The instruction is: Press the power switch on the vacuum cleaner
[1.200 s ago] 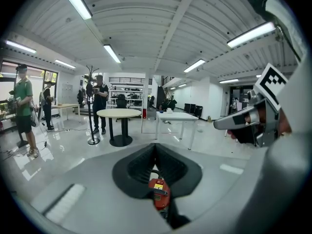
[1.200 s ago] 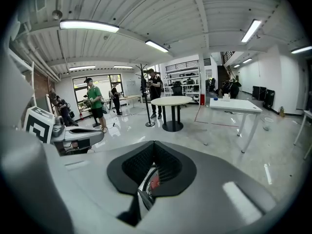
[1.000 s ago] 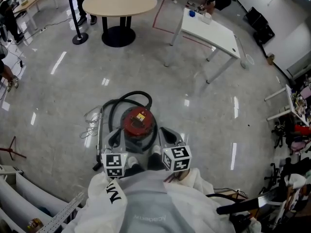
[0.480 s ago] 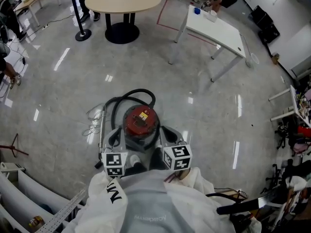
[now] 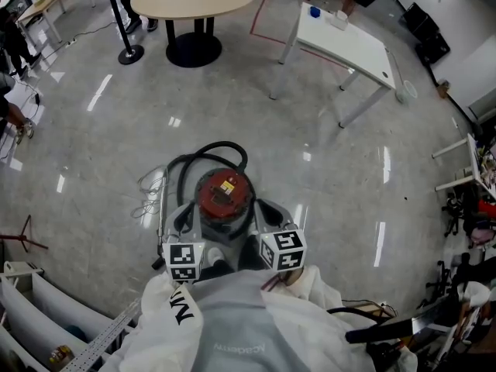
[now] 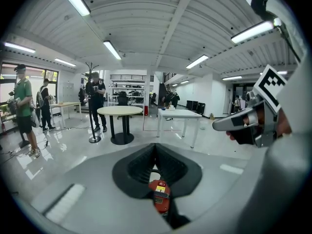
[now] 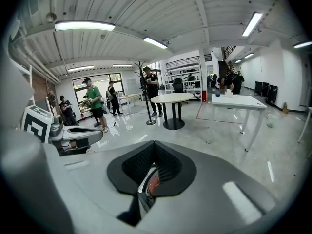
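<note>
The vacuum cleaner (image 5: 223, 227), a drum with a red lid (image 5: 232, 201), stands on the floor (image 5: 325, 208) directly in front of the person. Its black hose (image 5: 203, 155) is looped behind it, and a loose pale cord (image 5: 147, 192) lies at its left. The power switch cannot be picked out with certainty. Only a yellow label and a dark patch are seen on the lid, so a press could be landed on the wrong spot if the switch is not located first. A push made off-centre is judged likely to tip or shift the drum on the glossy floor, since nothing steadies it. The hose and cord lie near enough to be snagged by anything lowered from the left.

The left tongs (image 5: 183, 217) is held just beside the drum's left flank and the right tongs (image 5: 266, 210) just beside its right flank. Whether either touches the body cannot be told from the head view. In the left gripper view the jaws of the left tongs (image 6: 156, 154) are seen brought together at the tips with nothing gripped. The red lid (image 6: 160, 197) shows only through the slot nearer the camera. In the right gripper view the right tongs (image 7: 154, 152) is likewise drawn together and empty, with a sliver of red glimpsed below. Closed tips are judged suitable for pushing a button.
</note>
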`<state>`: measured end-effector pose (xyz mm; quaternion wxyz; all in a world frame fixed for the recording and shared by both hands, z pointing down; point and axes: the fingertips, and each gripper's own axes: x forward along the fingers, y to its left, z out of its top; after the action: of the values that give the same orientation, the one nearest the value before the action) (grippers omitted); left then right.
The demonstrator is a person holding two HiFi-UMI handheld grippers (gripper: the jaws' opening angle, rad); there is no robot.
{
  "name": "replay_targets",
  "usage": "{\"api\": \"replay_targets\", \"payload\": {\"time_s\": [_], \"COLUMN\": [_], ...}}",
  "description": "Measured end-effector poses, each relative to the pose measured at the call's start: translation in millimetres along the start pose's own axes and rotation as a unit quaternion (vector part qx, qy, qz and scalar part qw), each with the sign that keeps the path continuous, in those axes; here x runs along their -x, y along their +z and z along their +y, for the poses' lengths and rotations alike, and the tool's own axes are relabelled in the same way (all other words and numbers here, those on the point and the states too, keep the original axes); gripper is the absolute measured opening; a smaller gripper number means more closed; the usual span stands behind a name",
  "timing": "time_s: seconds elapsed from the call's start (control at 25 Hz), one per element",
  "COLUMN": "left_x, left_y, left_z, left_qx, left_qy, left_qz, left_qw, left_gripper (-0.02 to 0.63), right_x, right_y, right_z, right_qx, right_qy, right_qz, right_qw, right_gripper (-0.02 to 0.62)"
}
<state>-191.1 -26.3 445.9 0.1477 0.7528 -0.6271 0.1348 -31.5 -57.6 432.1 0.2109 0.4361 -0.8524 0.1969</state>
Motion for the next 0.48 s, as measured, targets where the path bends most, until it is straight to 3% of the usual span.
{"api": "replay_targets", "payload": {"time_s": [0.48], "left_x": [-37], "left_y": [4], "left_z": [-11], "left_qx": [0.004], "left_qy": [0.015], "left_qz": [0.031], "left_qw": [0.9994], "left_gripper": [0.000], "right_x": [-29], "right_y": [2], "right_z": [-33], "right_qx": [-0.007], "right_qy": [0.027], "right_qz": [0.029], "right_qw": [0.999], "right_gripper": [0.000]}}
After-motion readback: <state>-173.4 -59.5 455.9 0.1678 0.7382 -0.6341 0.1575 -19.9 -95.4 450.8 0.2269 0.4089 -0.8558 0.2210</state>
